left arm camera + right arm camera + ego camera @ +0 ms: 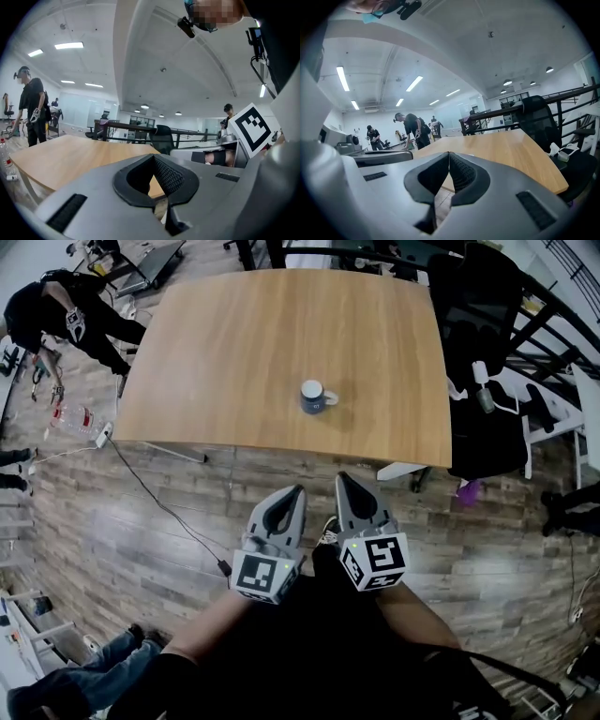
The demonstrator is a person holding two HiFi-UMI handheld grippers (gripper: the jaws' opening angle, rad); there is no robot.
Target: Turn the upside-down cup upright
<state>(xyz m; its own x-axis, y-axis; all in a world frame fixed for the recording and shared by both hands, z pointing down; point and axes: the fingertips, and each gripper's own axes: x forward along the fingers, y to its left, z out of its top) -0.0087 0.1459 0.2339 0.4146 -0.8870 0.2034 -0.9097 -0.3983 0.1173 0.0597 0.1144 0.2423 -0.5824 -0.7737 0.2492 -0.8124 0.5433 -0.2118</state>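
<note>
Held left gripper (pixel 298 490) and right gripper (pixel 343 477) side by side over plank floor (pixel 141 540), short of table (pixel 234 343) near edge, tips toward it. Both clenched: jaws met tip to tip, nothing between them in either gripper view. Blue cup (pixel 316 397) stood on table just inside near edge, about mid-width, handle toward our right, well apart from both grippers. Could not tell whether its mouth faced up or down. Black office chair (pixel 478 324) by table's right side. Person in black (pixel 56 310) bent over beyond far left corner.
</note>
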